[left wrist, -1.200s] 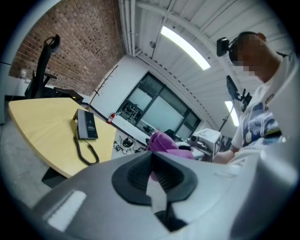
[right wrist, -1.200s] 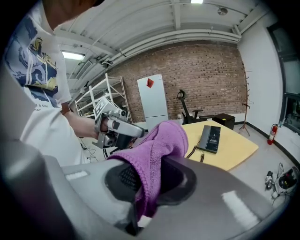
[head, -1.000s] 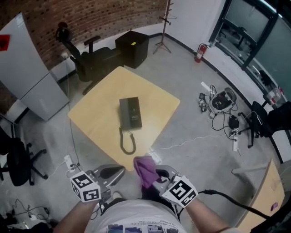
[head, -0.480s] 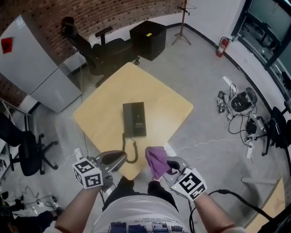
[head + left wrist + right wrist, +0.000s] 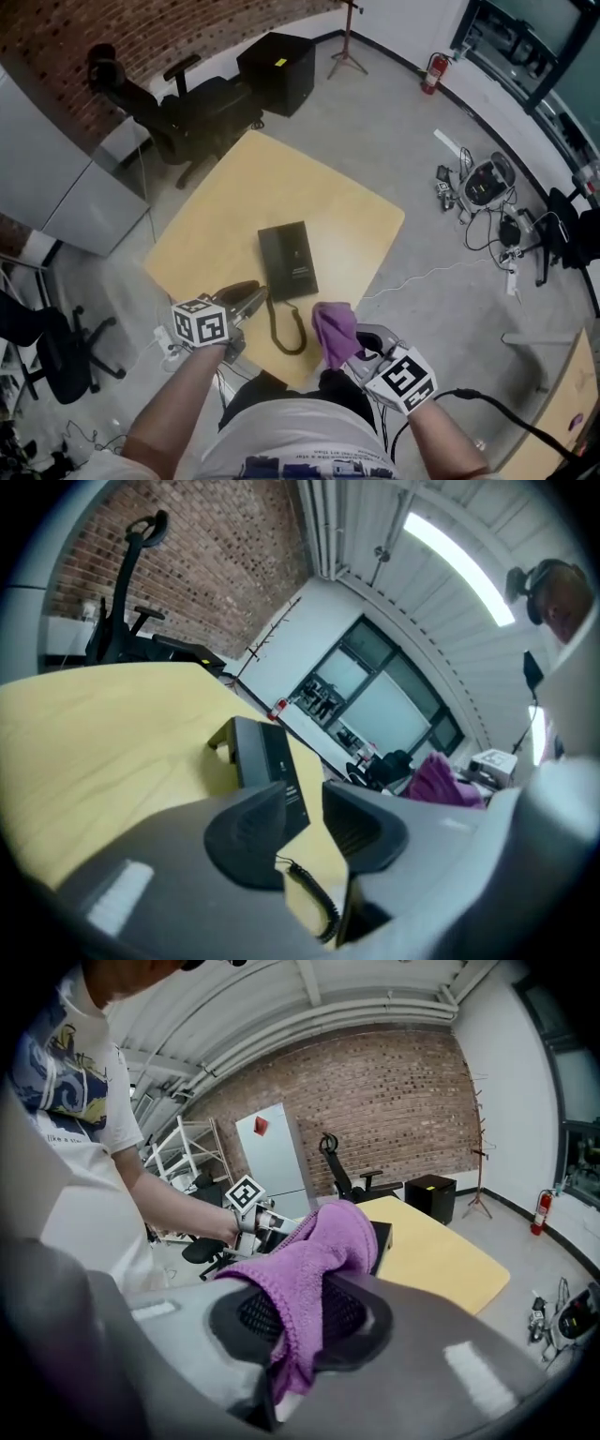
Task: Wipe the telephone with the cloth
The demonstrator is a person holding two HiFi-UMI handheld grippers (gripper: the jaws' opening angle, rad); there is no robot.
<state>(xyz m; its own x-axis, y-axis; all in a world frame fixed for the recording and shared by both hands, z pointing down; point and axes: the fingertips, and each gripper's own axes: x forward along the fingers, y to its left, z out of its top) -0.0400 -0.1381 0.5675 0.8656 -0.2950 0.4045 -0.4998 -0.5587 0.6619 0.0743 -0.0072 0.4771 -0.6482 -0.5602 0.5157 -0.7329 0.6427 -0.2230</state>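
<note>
Moved: left gripper (image 5: 247, 298) now beside telephone (image 5: 289, 261), jaws just opening, empty.
Right gripper (image 5: 364, 343): clamps cloth (image 5: 334, 330) near telephone.

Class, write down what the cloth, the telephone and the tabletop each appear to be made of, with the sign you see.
Cloth: soft purple textile, probably microfibre or terry; fuzzy pile, limp folds.
Telephone: likely matt black plastic; hard flat faces, crisp edges.
Tabletop: pale wood or wood-look laminate; smooth, faint streaks, slight sheen.
</note>
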